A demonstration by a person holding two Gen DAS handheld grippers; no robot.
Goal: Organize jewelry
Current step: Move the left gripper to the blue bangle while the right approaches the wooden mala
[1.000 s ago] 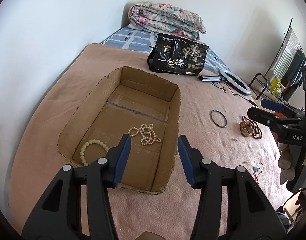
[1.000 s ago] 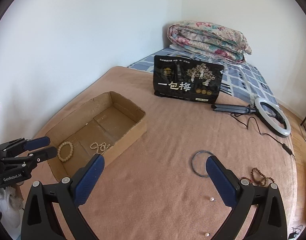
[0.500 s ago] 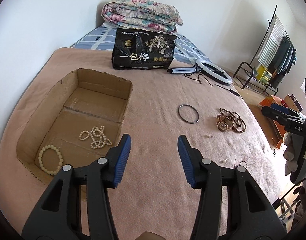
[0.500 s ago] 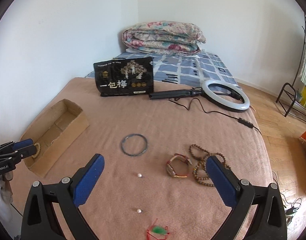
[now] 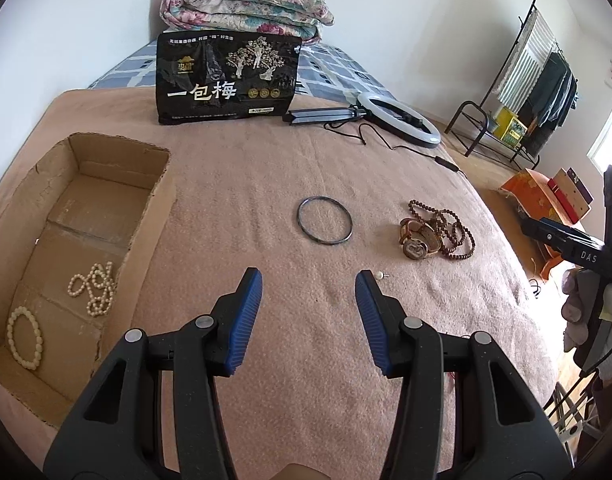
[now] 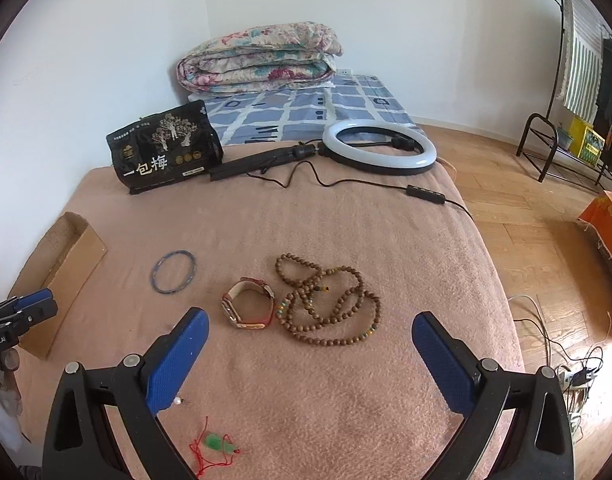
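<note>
Brown bead necklace (image 6: 330,304) coiled on blanket, touching red-strapped watch (image 6: 248,306)

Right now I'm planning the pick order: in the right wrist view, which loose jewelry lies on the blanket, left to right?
Dark bangle → watch → brown bead necklace.

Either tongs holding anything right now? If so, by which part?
Nothing held. Left tongs and right tongs are both open and empty above the blanket.
</note>
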